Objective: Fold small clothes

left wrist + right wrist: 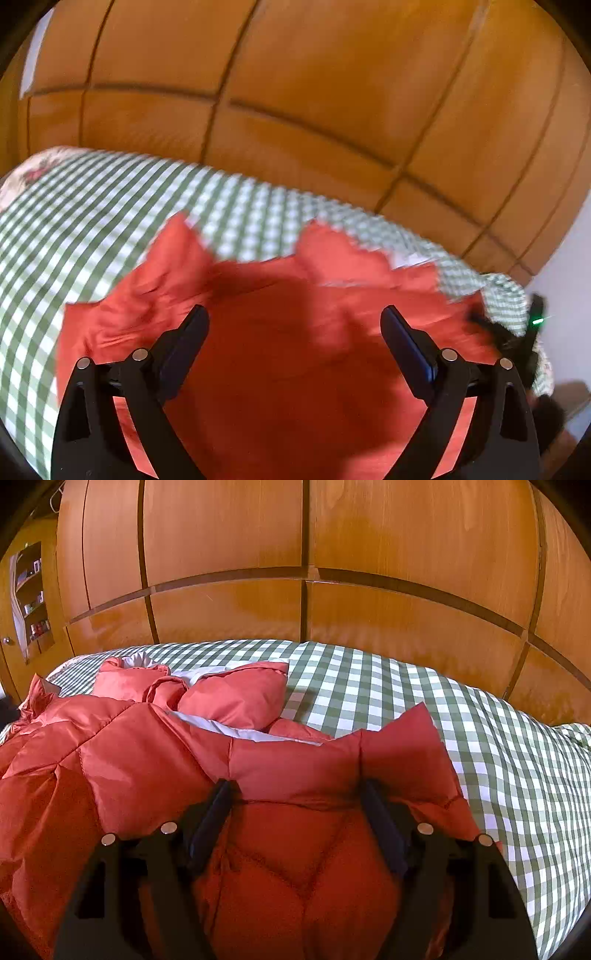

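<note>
A red quilted puffer jacket [129, 760] with a white lining lies spread on a green-and-white checked bedcover [498, 760]. In the left wrist view the jacket [295, 350] is blurred and fills the lower middle. My left gripper [294, 317] is open, its fingers wide apart just above the red fabric, holding nothing. My right gripper [295, 788] has its fingers apart with a thick bunch of the jacket between them; the fingertips press into a fold near the jacket's edge. The other gripper [532, 332] shows as a dark shape at the right edge of the left wrist view.
An orange-brown wooden wardrobe wall [303, 554] stands right behind the bed. A shelf niche [31, 602] with small items is at the far left. The bedcover [74, 229] extends left of the jacket, and bare checked cover lies to the right of the jacket.
</note>
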Motion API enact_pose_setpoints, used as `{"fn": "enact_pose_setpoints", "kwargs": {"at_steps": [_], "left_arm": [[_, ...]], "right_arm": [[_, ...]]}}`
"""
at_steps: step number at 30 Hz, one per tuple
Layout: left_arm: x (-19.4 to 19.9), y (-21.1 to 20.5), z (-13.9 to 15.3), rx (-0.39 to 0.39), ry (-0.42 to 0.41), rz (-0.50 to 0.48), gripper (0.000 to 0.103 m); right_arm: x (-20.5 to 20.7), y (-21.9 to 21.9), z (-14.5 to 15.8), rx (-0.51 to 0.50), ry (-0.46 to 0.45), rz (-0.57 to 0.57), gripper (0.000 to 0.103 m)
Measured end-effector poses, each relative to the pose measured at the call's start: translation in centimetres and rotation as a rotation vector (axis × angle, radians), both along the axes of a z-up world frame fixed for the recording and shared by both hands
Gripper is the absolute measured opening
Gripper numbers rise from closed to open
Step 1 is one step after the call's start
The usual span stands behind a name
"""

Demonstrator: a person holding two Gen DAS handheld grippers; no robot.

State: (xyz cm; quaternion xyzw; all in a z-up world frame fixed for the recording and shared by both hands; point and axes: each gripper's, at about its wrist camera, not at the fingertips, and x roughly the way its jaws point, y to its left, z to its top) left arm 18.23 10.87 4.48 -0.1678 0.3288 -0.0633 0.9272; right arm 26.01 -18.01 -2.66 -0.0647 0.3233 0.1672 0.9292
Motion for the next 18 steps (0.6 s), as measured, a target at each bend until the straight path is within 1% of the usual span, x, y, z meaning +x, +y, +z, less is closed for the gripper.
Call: {"fn": "enact_pose_setpoints", "kwargs": {"at_steps": [2, 4, 6, 7, 8, 11, 13, 15, 16, 18], "left_arm": [[0.2, -2.4, 1.5, 0.028, -0.024, -0.049, 0.094], [0.7, -4.6, 2.2, 0.062, -0.031, -0.096, 0.095], [1.5, -6.9, 2.3, 0.118, -0.030, -0.143, 0.095], [2.0, -8.0, 2.0, 0.151, -0.017, -0.159, 0.095], [2.6, -9.0, 1.6, 0.182, 0.002, -0.170, 0.095], [4.3, -10.8, 0.2, 0.241, 0.050, -0.204, 0.095], [5.9, -11.9, -1.7, 0.329, 0.101, -0.222, 0.095], [7.3, -12.1, -3.1, 0.367, 0.135, -0.229, 0.096], [8.0, -11.8, -3.9, 0.368, 0.141, -0.219, 0.097], [8.9, -10.5, -5.3, 0.322, 0.152, -0.205, 0.100]], "right_arm": [[0.2, 0.1, -0.1, 0.001, -0.001, 0.000, 0.074], [0.2, 0.2, -0.1, 0.002, -0.002, 0.000, 0.074], [0.2, 0.2, -0.1, 0.004, -0.002, 0.000, 0.074], [0.2, 0.1, -0.1, 0.006, -0.003, 0.000, 0.074], [0.2, 0.1, -0.2, 0.008, -0.003, 0.000, 0.074], [0.1, 0.1, -0.2, 0.012, -0.003, 0.000, 0.074], [0.2, 0.0, -0.2, 0.015, -0.001, 0.000, 0.074], [0.2, 0.0, -0.2, 0.020, 0.002, -0.001, 0.074], [0.2, -0.1, -0.2, 0.023, 0.003, -0.002, 0.074], [0.3, -0.3, -0.2, 0.038, 0.008, -0.004, 0.074]]}}
